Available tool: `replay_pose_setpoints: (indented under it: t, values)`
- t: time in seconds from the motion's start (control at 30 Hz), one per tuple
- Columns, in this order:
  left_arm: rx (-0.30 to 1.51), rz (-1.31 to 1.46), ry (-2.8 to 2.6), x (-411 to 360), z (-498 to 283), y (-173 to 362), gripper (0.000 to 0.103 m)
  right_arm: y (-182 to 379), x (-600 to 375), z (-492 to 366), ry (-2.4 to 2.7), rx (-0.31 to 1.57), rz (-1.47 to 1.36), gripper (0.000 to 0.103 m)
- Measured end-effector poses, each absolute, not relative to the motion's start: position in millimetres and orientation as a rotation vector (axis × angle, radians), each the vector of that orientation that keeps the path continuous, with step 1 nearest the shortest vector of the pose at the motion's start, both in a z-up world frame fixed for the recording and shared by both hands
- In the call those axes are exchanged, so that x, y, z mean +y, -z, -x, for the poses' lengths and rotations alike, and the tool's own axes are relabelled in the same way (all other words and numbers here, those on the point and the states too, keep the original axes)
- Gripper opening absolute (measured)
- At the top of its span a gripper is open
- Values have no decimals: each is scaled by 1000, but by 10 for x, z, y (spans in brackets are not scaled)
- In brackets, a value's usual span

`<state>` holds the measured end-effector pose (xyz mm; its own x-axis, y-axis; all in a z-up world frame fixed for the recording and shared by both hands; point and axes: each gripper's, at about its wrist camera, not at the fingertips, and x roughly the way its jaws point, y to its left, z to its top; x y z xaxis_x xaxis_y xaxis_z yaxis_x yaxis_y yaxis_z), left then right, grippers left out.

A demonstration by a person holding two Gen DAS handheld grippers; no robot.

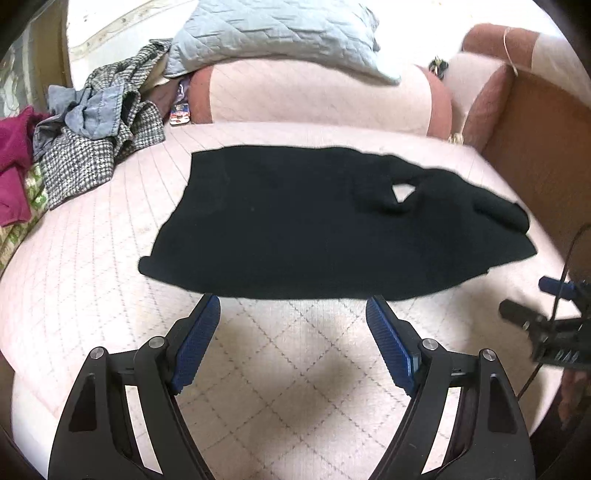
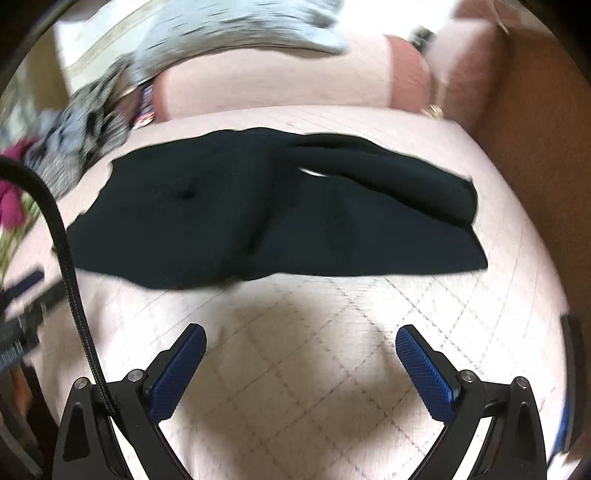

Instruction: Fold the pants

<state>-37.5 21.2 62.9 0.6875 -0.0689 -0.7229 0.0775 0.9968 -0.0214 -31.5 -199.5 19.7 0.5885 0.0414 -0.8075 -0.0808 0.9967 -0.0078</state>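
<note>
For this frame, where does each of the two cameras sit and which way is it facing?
Left wrist: rides the left claw, open, looking forward and down over the quilted pink sofa seat at the black pants; the right claw shows at its right edge.
Right wrist: rides the right claw, open, facing the same pants, blurred; its own cable crosses the left side.
Shared: pants, seat, clothes pile, grey quilted pillow.

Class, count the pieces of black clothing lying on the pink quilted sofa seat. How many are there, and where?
1: the black pants lie across the middle of the sofa seat, ahead of both open grippers. Others may hide in the clothes pile at left.
</note>
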Motion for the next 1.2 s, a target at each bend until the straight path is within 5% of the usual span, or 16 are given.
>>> replay_pose_setpoints:
  t: [0.5,1.2]
  values:
    - [803,29,48,350,421,-738,82,-438,-2044,509,-111,830,-68,99]
    - [930,368,-23,985,69,-192,82,44,-2490,179,-152,875,-357,98]
